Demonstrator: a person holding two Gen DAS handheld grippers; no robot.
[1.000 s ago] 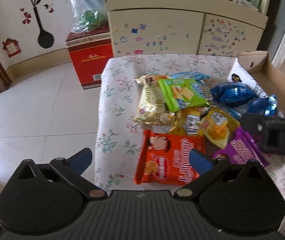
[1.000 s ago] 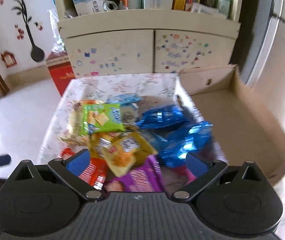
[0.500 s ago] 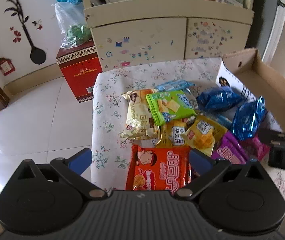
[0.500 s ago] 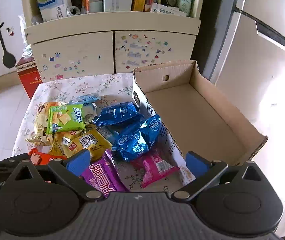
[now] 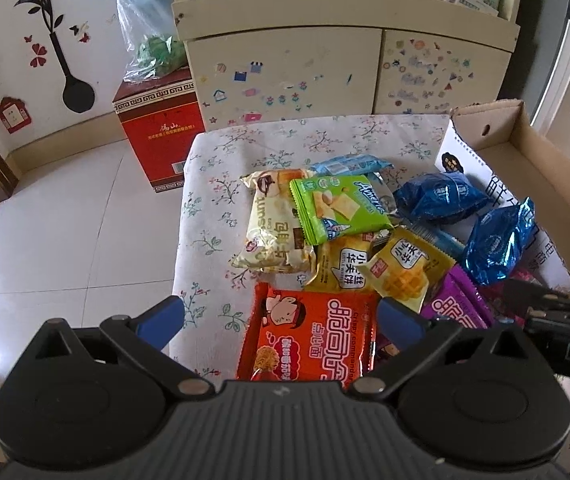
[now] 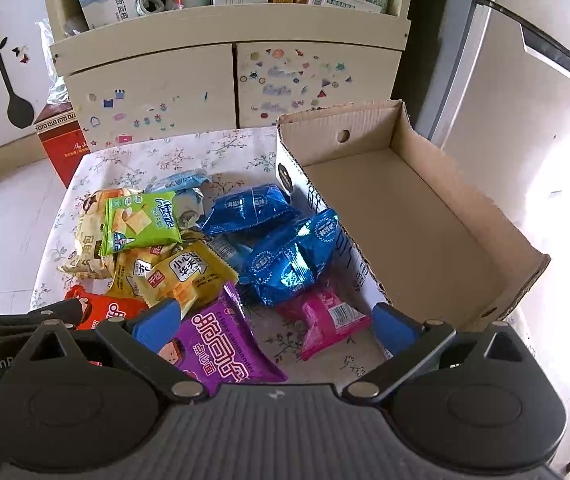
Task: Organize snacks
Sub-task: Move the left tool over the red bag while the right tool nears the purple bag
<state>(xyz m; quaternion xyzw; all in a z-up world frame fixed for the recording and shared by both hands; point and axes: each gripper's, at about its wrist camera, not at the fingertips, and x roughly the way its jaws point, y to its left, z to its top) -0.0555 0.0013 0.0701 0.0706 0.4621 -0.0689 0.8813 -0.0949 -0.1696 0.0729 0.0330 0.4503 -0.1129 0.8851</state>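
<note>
A pile of snack packets lies on the floral tablecloth [image 5: 269,148]. My left gripper [image 5: 281,316] hangs open over the near edge, above a red-orange noodle packet [image 5: 313,336]. Beyond it lie a cream bread packet [image 5: 273,232], a green cracker packet [image 5: 341,208], yellow waffle packets [image 5: 401,268] and two blue foil bags [image 5: 441,196]. My right gripper [image 6: 276,320] is open too, with nothing in it, low over a purple packet [image 6: 221,344] and a pink packet [image 6: 325,320]. The cardboard box [image 6: 405,216] on the right has nothing inside.
A cream cabinet [image 6: 229,80] with stickers and loaded shelves stands behind the table. A red carton [image 5: 157,136] with a plastic bag on top sits on the tiled floor at the left. The table's left edge [image 5: 181,216] drops to the floor. A white appliance [image 6: 525,100] is at the right.
Both grippers have drawn back and risen, so more of the table shows. The right view has swung right and now takes in the whole box. No packet has moved.
</note>
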